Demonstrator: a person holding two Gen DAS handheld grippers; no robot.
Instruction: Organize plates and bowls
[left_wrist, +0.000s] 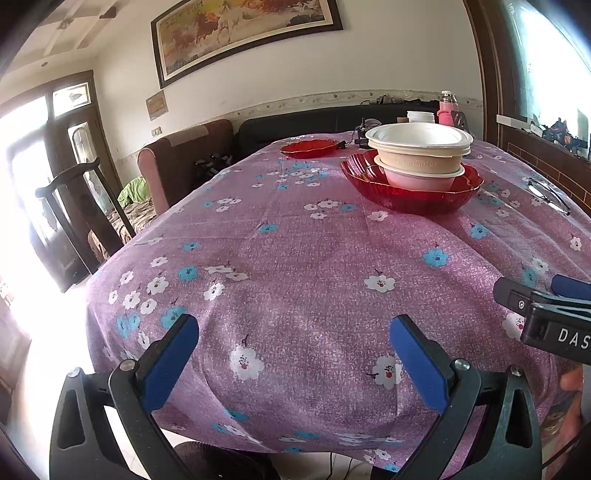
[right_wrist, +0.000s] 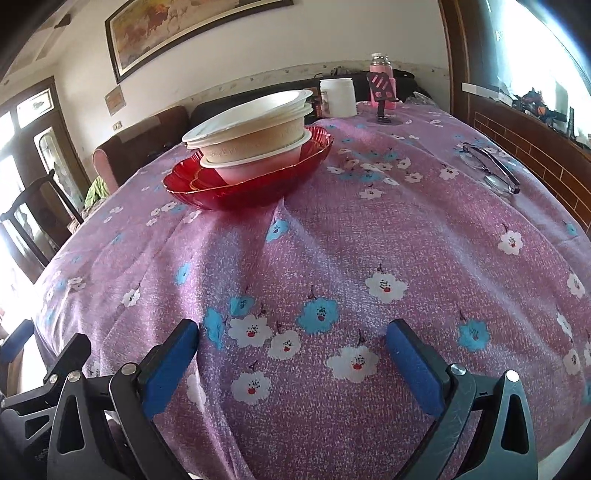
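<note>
Bowls nested in the red glass dish (right_wrist: 255, 184) sit ahead and left of our right gripper (right_wrist: 291, 354). Our left gripper (left_wrist: 293, 350) sees them ahead-right, with a lone red plate (left_wrist: 308, 147) farther off. Both jaws gape wide, empty.
</note>
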